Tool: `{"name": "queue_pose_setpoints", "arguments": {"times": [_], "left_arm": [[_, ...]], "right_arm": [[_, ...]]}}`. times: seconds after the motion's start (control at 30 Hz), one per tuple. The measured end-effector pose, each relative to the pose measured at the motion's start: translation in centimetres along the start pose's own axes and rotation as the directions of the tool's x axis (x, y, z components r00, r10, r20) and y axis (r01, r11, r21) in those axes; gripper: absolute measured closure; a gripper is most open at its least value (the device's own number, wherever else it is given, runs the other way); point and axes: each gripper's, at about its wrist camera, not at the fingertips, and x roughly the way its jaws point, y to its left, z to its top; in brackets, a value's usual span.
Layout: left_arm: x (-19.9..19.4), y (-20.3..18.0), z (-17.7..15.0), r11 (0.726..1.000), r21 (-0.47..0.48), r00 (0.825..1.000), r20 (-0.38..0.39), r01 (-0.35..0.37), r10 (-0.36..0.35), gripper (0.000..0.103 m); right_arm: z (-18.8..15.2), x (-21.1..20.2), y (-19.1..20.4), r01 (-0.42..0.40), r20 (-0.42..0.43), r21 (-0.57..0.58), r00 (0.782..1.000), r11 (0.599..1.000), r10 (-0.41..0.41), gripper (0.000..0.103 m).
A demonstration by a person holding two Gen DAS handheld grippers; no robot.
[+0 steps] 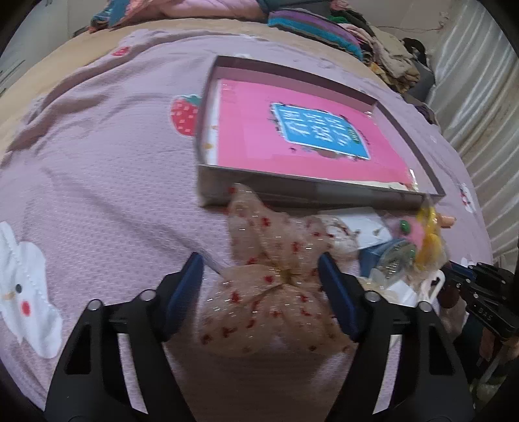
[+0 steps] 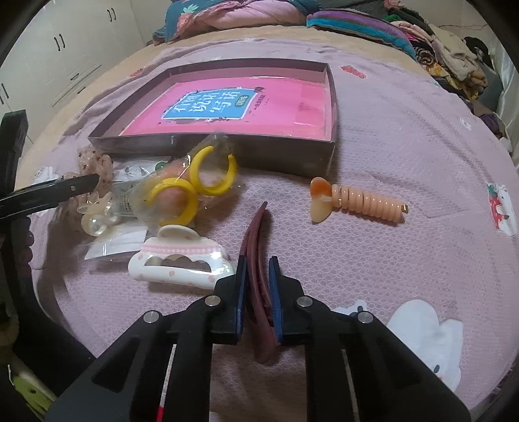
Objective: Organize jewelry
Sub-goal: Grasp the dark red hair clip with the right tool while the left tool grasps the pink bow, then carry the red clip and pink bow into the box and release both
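1. Jewelry lies heaped on the pink bedspread (image 2: 373,168) before the open box (image 2: 331,97); the bow (image 1: 279,282) is bracketed by half-open left gripper (image 1: 261,269) jaws, and is best pinched at its knot.
2. A maroon clip (image 2: 256,259) is clamped by the right gripper (image 2: 258,272).
3. Only the right view shows the coil tie (image 2: 360,203).

I see a shallow box (image 2: 214,147) lying on the bedspread (image 2: 389,259), with a booklet (image 2: 227,107) flat inside it. Just before the box's near wall sits a heap: bagged hoops (image 2: 194,188) on top, a mesh bow (image 1: 279,279) at its left, a claw clip (image 2: 181,263) nearest me. Right of the heap a long curved clip (image 2: 256,246) lies between my right gripper's (image 2: 256,276) pads. Further right, well apart, lies a coiled hair tie (image 2: 353,203). Folded bedding (image 2: 246,16) is piled behind the box.
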Motion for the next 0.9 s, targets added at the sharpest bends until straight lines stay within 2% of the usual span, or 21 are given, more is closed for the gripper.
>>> {"name": "queue_pose_setpoints", "arguments": {"times": [0.03,0.07,0.13,0.2,0.6,0.9], "left_arm": [[0.0,-0.3,0.0,1.0,0.007,1.0,-0.002,0.011,-0.011,0.055],[0.0,-0.5,0.0,1.0,0.015,1.0,-0.001,0.016,-0.016,0.058],[0.0,-0.8,0.1,0.999,0.028,1.0,0.0,0.019,-0.019,0.073],[0.0,-1.1,0.1,0.999,0.031,0.999,0.0,0.037,-0.037,0.083],[-3.0,-0.9,-0.6,0.999,0.017,0.998,0.058,0.029,-0.03,0.087],[-6.6,-0.1,0.8,1.0,0.009,0.991,0.137,0.004,-0.005,0.087]], "right_arm": [[-0.1,-0.2,0.0,0.003,0.006,0.002,1.0,1.0,-0.003,0.092],[-0.1,-0.3,0.0,0.005,0.013,0.007,1.0,1.0,-0.005,0.093],[-0.3,-0.8,-0.4,0.001,0.023,0.03,1.0,1.0,-0.002,0.093],[-0.6,-1.2,-0.9,-0.007,0.034,0.058,0.999,0.998,0.005,0.093],[-1.4,-4.8,-2.5,-0.033,0.131,0.145,0.991,0.989,0.014,0.093],[-0.7,-7.7,-2.4,-0.05,0.206,0.153,0.978,0.987,0.017,0.093]]}}
